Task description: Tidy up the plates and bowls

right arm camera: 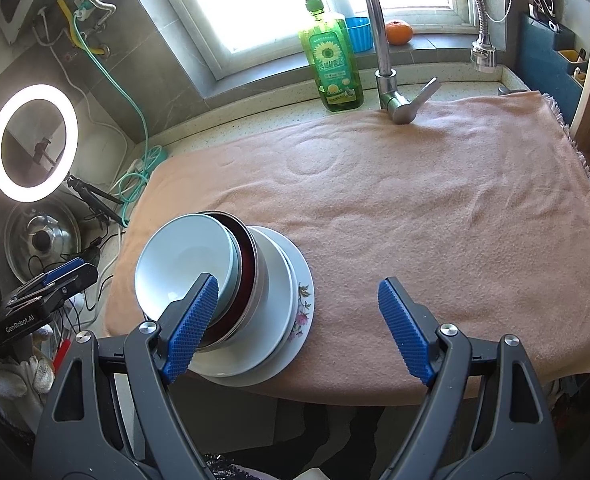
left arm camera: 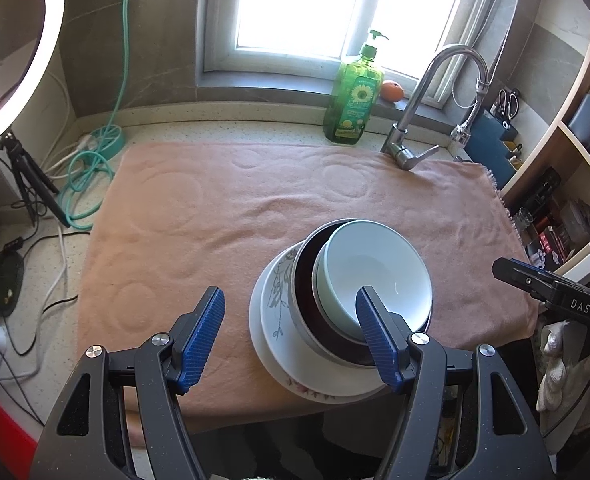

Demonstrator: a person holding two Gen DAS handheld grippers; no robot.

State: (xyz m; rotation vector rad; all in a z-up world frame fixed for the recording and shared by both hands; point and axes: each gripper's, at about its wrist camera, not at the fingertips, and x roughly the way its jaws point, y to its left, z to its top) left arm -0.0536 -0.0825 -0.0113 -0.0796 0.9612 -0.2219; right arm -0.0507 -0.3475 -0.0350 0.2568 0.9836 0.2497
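Note:
A stack of dishes stands on the pink towel (left arm camera: 215,208) near its front edge. White plates (left arm camera: 279,344) with a flower pattern lie at the bottom, a dark red bowl (left arm camera: 307,280) with a metal rim sits on them, and a pale bowl (left arm camera: 375,264) rests tilted inside it. My left gripper (left arm camera: 290,294) hovers open over the near side of the stack, its pads touching nothing. In the right wrist view the pale bowl (right arm camera: 183,256) and plates (right arm camera: 283,280) are at lower left, and my right gripper (right arm camera: 298,282) is open with nothing held.
A faucet (left arm camera: 411,120) rises at the towel's back right beside a green soap bottle (left arm camera: 353,96) and an orange (left arm camera: 392,91). A ring light (right arm camera: 33,142), a pot lid (right arm camera: 41,240) and cables (left arm camera: 91,172) crowd the left counter. Shelves (left arm camera: 567,152) stand on the right.

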